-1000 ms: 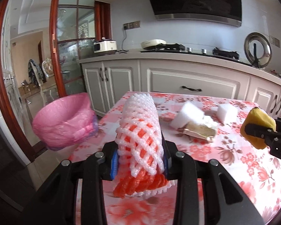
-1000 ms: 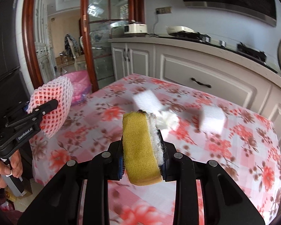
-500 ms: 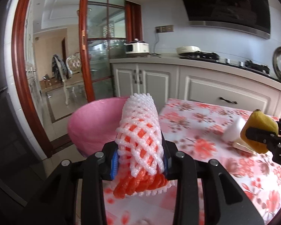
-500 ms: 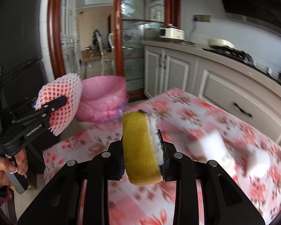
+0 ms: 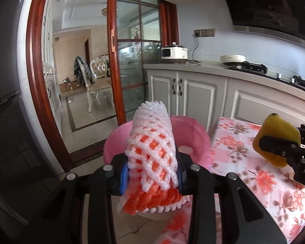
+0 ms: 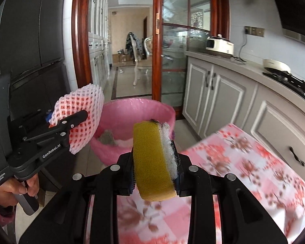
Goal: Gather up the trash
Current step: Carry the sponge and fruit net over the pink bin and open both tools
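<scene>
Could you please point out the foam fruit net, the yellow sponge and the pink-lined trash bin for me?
foam fruit net [image 5: 152, 142]: left wrist view, middle of its white mesh.
yellow sponge [image 6: 148, 158]: right wrist view, centre of its yellow face.
pink-lined trash bin [image 6: 144, 107]: right wrist view, far inner wall of the liner.

Kitchen, daylight. Grey-white panelled cabinets [image 5: 193, 93] run under a pale counter [image 6: 229, 65]. White rice cooker [image 5: 174, 54] plugged into a wall socket [image 5: 204, 33]; gas hob [image 6: 286, 79] further along, dark range hood [image 5: 270, 10] above. Red-brown wooden door frame [image 5: 36, 77] with glass sliding door [image 6: 177, 46] opens to a tiled room holding an ornate chair [image 5: 98, 81]. Table under pink floral cloth [image 6: 244, 162].
</scene>
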`<state>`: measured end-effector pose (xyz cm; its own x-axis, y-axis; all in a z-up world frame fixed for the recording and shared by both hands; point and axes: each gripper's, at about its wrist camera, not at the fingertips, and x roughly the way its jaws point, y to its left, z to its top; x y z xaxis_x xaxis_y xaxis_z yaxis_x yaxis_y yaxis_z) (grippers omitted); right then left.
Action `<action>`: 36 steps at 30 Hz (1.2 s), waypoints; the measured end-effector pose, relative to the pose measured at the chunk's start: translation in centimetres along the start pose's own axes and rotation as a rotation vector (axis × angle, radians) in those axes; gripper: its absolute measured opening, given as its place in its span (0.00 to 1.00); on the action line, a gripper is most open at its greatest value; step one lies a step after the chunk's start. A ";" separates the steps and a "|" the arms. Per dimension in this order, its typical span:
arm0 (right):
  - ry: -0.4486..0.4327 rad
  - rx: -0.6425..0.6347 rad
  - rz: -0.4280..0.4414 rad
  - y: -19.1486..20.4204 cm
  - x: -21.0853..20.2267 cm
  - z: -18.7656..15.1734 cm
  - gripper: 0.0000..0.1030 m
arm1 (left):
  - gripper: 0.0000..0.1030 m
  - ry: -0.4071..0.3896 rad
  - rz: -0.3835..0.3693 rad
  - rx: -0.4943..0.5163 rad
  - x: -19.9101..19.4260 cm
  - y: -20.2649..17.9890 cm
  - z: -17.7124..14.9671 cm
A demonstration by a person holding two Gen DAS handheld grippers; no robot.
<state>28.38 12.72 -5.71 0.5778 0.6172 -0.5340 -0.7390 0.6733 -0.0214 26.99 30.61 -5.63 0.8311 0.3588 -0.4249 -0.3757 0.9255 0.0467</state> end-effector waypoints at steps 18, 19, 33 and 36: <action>0.025 0.006 0.111 -0.1 11.9 5.0 0.29 | 0.38 0.058 0.026 -0.079 9.7 4.8 2.0; 0.026 0.008 0.112 -0.2 12.3 5.0 0.30 | 0.40 0.063 0.027 -0.083 10.0 5.0 1.7; -0.024 0.075 0.083 -3.1 11.3 4.9 0.61 | 0.71 0.067 0.021 -0.107 11.3 5.5 0.4; -0.050 0.088 0.062 -3.6 8.4 4.5 0.61 | 0.77 0.065 0.014 -0.085 11.0 4.6 0.6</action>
<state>37.45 17.30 -6.25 0.5499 0.6773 -0.4888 -0.7421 0.6647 0.0862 34.68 38.95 -9.53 0.7979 0.3605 -0.4831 -0.4228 0.9060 -0.0221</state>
